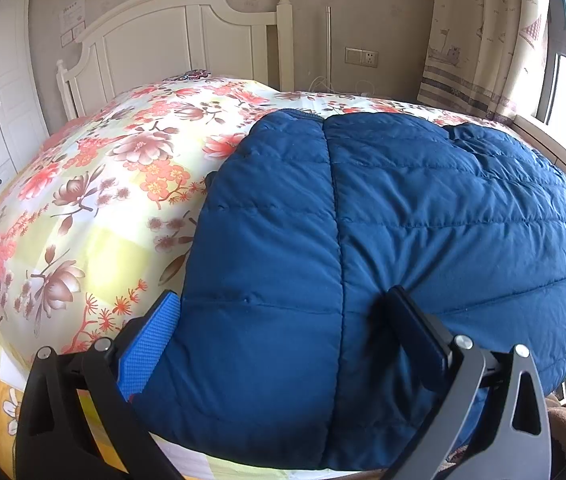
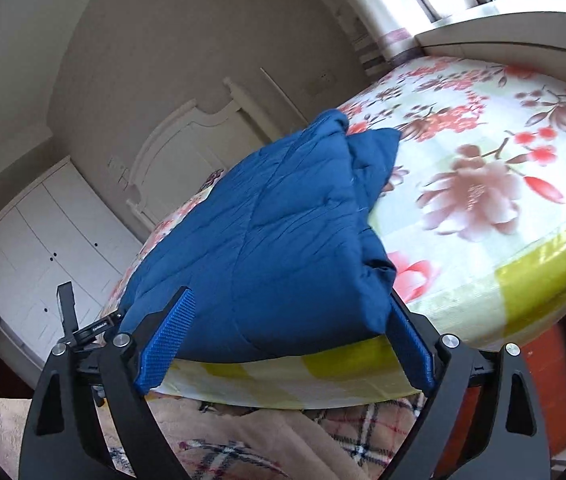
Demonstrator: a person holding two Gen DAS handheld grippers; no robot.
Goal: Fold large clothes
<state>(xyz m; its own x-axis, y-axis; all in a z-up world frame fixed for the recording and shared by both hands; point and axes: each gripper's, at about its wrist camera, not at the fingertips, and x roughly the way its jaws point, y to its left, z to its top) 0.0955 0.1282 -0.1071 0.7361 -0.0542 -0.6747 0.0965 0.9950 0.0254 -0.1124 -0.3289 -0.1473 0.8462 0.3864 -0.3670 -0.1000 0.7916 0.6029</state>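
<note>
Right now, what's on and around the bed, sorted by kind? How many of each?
Blue quilted jackets: 1
Floral bedspreads: 1
White headboards: 1
Tongs: 2, the left tongs and the right tongs
Total: 5

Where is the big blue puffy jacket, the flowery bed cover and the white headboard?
Blue puffy jacket (image 1: 423,208): left wrist view, on its quilted back.
Flowery bed cover (image 1: 131,148): left wrist view, on a pink flower.
White headboard (image 1: 155,36): left wrist view, on a middle panel.
</note>
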